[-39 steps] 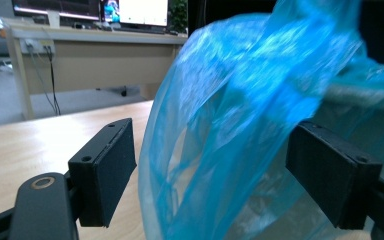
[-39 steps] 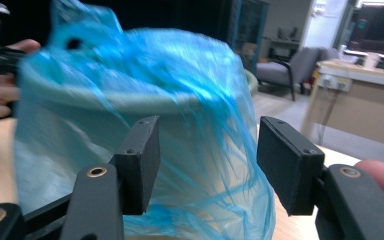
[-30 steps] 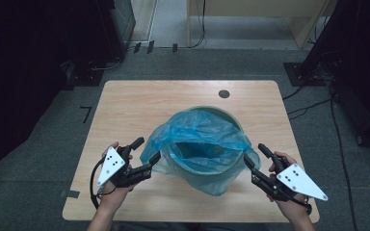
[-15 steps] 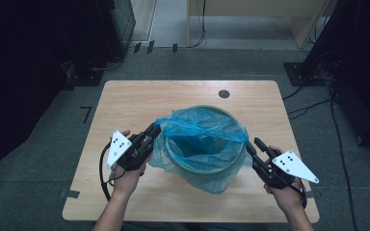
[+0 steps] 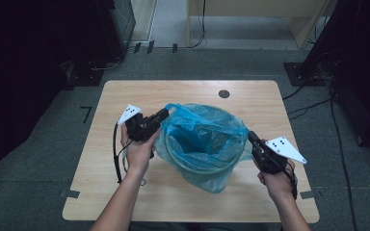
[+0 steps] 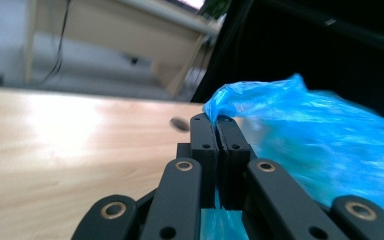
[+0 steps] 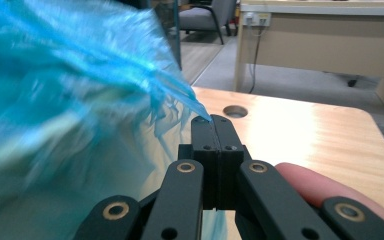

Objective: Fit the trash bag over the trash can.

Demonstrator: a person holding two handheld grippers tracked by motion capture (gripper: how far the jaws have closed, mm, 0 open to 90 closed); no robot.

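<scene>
Both claws clamped on the blue bag's rim!

Left claw [image 5: 165, 113] now nipping the far-left edge of the blue bag [image 5: 207, 139], film pinched between closed jaws in the left gripper view [image 6: 216, 131]; a second ago spread wide and short of the plastic, near the front-left of the tabletop [image 5: 125, 192], since swung forward along the bin [image 5: 192, 166]. Right claw [image 5: 250, 136] likewise just snapped shut, a thin peak of bag caught at the tips in the right gripper view [image 7: 212, 121]; earlier agape beside the rim. Bag draped over the bin at mid-tabletop, rim drawn taut between the two grips. Round hole [image 5: 224, 94] at the far edge unchanged.
</scene>
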